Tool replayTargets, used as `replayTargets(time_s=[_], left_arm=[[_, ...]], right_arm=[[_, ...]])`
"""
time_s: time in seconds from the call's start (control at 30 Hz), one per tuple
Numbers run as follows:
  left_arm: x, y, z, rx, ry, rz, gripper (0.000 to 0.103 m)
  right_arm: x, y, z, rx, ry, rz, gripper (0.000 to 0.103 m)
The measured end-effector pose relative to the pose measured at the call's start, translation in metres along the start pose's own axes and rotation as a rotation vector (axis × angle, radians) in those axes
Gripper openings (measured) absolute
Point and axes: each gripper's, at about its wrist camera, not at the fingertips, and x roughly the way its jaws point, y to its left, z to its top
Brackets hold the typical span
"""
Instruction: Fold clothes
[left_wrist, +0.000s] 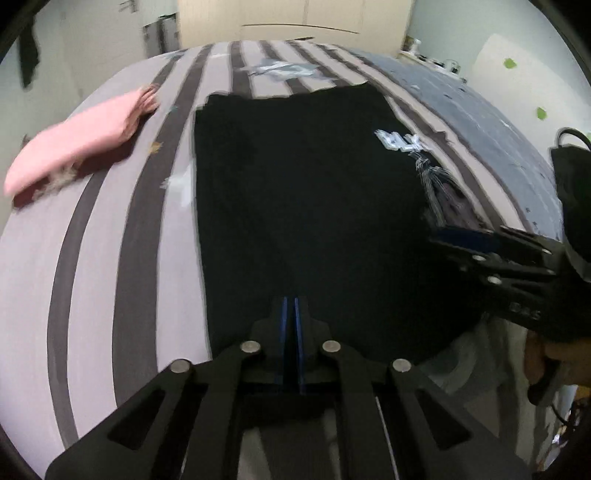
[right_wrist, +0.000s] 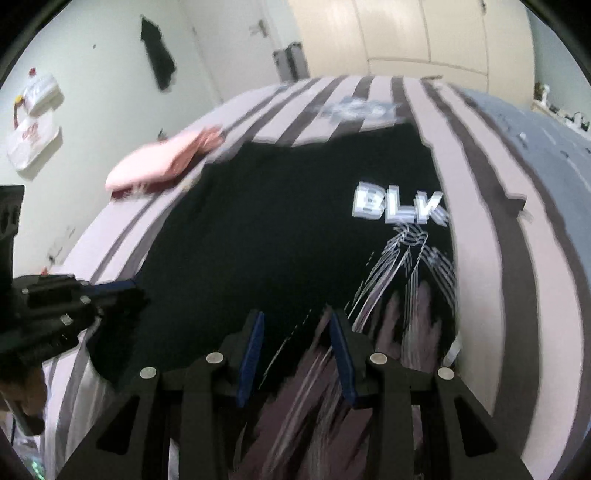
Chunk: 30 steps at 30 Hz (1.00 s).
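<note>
A black T-shirt (left_wrist: 303, 184) with white "BLK" print lies spread on the striped bed (left_wrist: 110, 240); it also shows in the right wrist view (right_wrist: 258, 240). My left gripper (left_wrist: 291, 301) is shut over the shirt's near edge; whether cloth is pinched between its pads is hidden. It shows at the left of the right wrist view (right_wrist: 122, 286). My right gripper (right_wrist: 297, 321) is open over the printed near-right part of the shirt, and shows at the right of the left wrist view (left_wrist: 454, 240).
A folded pink garment (left_wrist: 77, 144) lies on the bed at the far left, also in the right wrist view (right_wrist: 155, 164). A grey-blue cover (left_wrist: 480, 122) lies on the bed's right side. Wardrobe doors (right_wrist: 406, 37) stand behind the bed.
</note>
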Motion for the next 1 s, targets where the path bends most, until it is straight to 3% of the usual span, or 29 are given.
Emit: replayTargets(time_s=[0.13, 0.27, 0.3, 0.37, 0.43, 0.6, 0.73, 0.87, 0.9, 0.93, 0.97, 1.0], left_arm=[[-0.011, 0.031, -0.025, -0.095, 0.017, 0.123, 0.003], [-0.031, 0.056, -0.038, -0.22, 0.031, 0.125, 0.004], [-0.042, 0.053, -0.039, -0.21, 0.005, 0.099, 0.007], [-0.051, 0.039, -0.038, -0.184, -0.02, 0.041, 0.027], [-0.058, 0.022, -0.039, -0.152, -0.044, -0.006, 0.039], [-0.034, -0.013, -0.045, -0.005, -0.024, 0.067, 0.04], [-0.031, -0.003, -0.05, 0.003, -0.031, 0.061, 0.019], [-0.037, 0.005, -0.054, 0.024, -0.03, 0.073, 0.017], [-0.036, 0.01, -0.055, 0.019, -0.022, 0.109, 0.017], [-0.036, 0.014, -0.055, 0.013, -0.013, 0.145, 0.0], [-0.036, 0.023, -0.057, -0.007, -0.002, 0.18, 0.0], [-0.037, 0.048, -0.06, -0.102, 0.019, 0.205, 0.0]], right_arm=[[-0.012, 0.008, -0.029, -0.012, 0.007, -0.019, 0.034], [-0.021, 0.003, -0.036, 0.002, 0.005, -0.033, 0.034], [-0.024, 0.002, -0.037, 0.005, 0.003, -0.035, 0.034], [-0.027, 0.001, -0.037, 0.017, 0.001, -0.039, 0.034], [-0.028, 0.002, -0.04, 0.02, -0.002, -0.046, 0.034], [-0.032, 0.004, -0.043, 0.049, -0.012, -0.056, 0.034], [-0.033, 0.004, -0.046, 0.065, -0.015, -0.057, 0.034], [-0.032, 0.004, -0.049, 0.063, -0.017, -0.054, 0.034], [-0.032, 0.004, -0.05, 0.063, -0.017, -0.053, 0.034], [-0.032, 0.004, -0.05, 0.063, -0.017, -0.052, 0.034], [-0.032, 0.003, -0.051, 0.062, -0.018, -0.056, 0.034], [-0.031, 0.002, -0.051, 0.067, -0.017, -0.055, 0.034]])
